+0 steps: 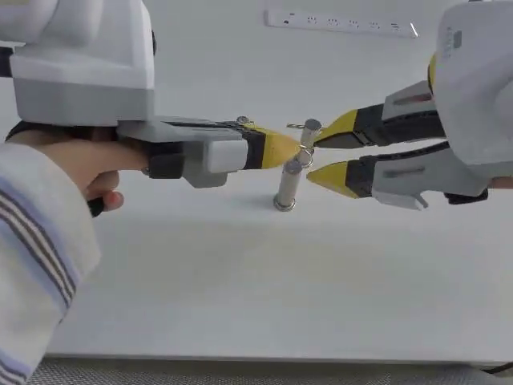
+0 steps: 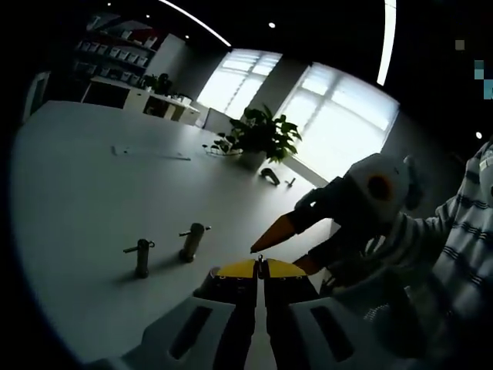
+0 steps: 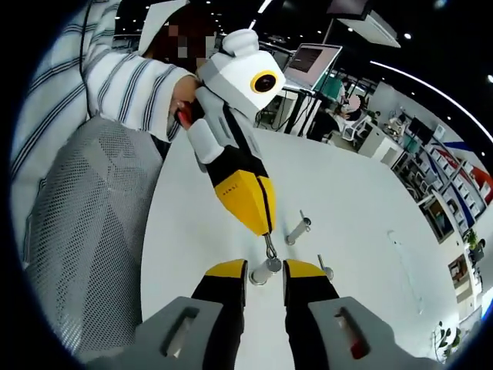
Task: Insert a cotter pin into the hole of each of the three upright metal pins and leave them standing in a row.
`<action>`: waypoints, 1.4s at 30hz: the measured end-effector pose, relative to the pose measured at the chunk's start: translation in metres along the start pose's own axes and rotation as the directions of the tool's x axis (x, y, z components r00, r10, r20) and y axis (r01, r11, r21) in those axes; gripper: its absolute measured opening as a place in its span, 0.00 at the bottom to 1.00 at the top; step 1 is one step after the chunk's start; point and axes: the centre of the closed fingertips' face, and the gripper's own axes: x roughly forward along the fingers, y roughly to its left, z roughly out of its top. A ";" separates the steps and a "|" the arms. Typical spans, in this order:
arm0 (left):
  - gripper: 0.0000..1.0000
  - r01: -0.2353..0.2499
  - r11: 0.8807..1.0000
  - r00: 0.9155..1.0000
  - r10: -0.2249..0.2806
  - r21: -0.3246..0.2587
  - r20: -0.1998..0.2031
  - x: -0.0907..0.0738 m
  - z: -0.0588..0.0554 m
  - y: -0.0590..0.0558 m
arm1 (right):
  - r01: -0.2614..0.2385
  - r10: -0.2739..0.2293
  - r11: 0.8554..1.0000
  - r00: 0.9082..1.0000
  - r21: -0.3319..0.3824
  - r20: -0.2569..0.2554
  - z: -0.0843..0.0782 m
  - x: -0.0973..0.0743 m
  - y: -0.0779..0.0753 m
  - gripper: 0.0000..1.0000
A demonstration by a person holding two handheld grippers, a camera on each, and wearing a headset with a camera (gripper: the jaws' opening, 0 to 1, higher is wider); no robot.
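An upright metal pin point(image 1: 287, 186) stands near the middle of the white table point(image 1: 240, 273). My left gripper point(image 1: 298, 149) comes in from the left, shut on a thin cotter pin point(image 3: 269, 246) whose lower end is at that pin's top point(image 3: 266, 270). My right gripper point(image 1: 313, 158) is open, one jaw on either side of the same pin without closing on it. Two more upright pins point(image 2: 142, 257) point(image 2: 192, 240) stand beyond, each with a cotter pin through its top. In the head view one of them point(image 1: 310, 128) rises behind the jaws.
A white power strip point(image 1: 345, 22) lies at the table's far edge. The near edge point(image 1: 240, 357) runs along the bottom. A potted plant point(image 2: 258, 139) and small dark items point(image 2: 269, 176) sit far off on the table. A mesh chair point(image 3: 85, 231) stands beside the table.
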 end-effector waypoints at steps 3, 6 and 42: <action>0.00 0.020 0.999 1.000 -0.020 0.049 -0.001 -0.003 0.002 -0.004 | -0.029 0.025 0.996 0.999 0.088 0.046 0.000 -0.001 0.004 0.13; 0.00 0.042 0.995 0.999 -0.041 0.095 -0.006 -0.006 0.002 -0.008 | -0.074 0.059 0.983 0.994 0.168 0.095 0.002 -0.002 0.008 0.13; 0.00 0.269 0.821 0.960 -0.187 0.504 -0.209 -0.010 -0.020 -0.046 | -0.274 0.202 0.923 0.943 0.270 0.266 0.023 -0.016 0.043 0.00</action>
